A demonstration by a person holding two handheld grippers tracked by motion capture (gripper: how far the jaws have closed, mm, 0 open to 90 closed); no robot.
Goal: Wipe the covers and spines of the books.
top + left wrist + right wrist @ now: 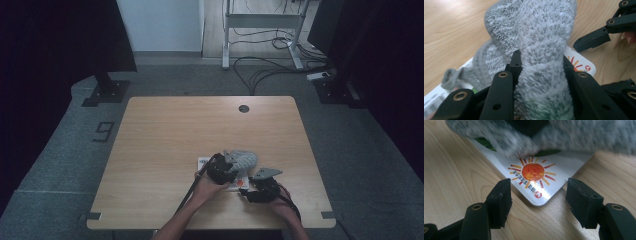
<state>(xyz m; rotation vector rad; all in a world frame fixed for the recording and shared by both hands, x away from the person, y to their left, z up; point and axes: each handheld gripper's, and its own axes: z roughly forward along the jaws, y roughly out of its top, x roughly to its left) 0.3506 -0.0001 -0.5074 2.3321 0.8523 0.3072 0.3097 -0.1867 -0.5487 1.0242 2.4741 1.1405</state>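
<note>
A fluffy grey cloth lies bunched on a white glossy card near the table's front edge. My left gripper is shut on a thick fold of the cloth, which bulges up between its jaws. In the left gripper view, my left gripper has the card's sun picture just behind it. My right gripper stands open low over the table. In the right gripper view, the right gripper straddles the card's rounded corner, and its pads are clear of the card. The cloth overhangs the card's far side.
The wooden table has a round cable hole near its far edge. Beyond it are a desk frame, floor cables and dark stands at both sides. One jaw of the right gripper crosses the left gripper view's upper right.
</note>
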